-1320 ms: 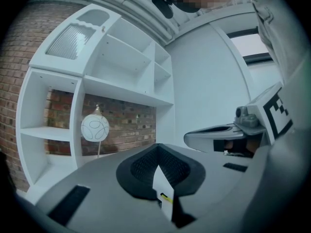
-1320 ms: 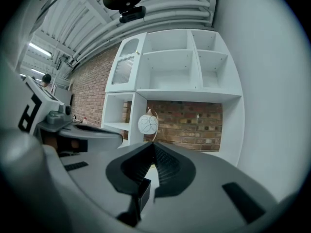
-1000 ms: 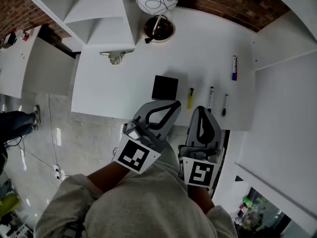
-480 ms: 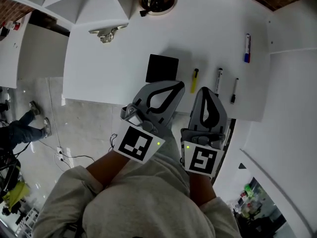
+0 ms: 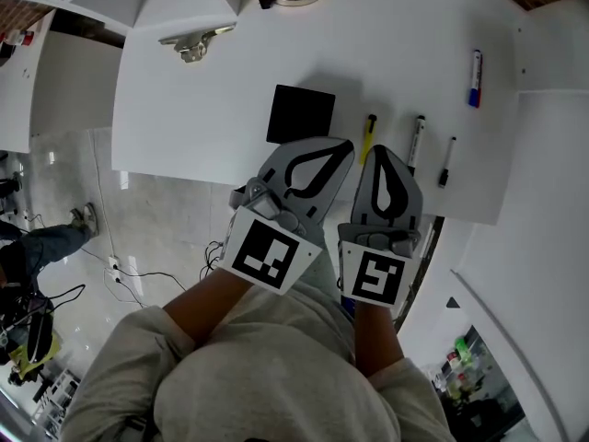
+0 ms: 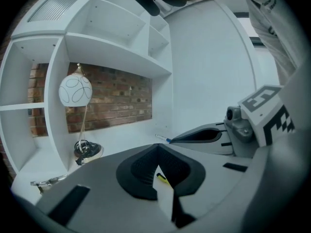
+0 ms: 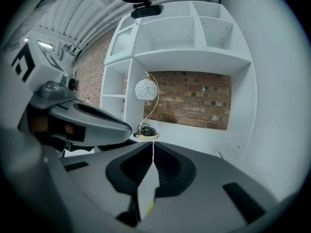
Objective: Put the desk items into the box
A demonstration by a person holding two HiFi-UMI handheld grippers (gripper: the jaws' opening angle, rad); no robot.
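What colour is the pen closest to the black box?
Yellow, dark at one end. The pen shows best in the head view.

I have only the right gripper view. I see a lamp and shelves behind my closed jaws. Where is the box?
Observer: The black box sits on the desk, just beyond the left gripper.
Operator: Which item lies nearest the right gripper?
Observer: The yellow marker, just ahead of it and slightly to its left.
Operator: Anything more?
Observer: A long pen and a short pen lie to the right, and a blue marker lies farther back.
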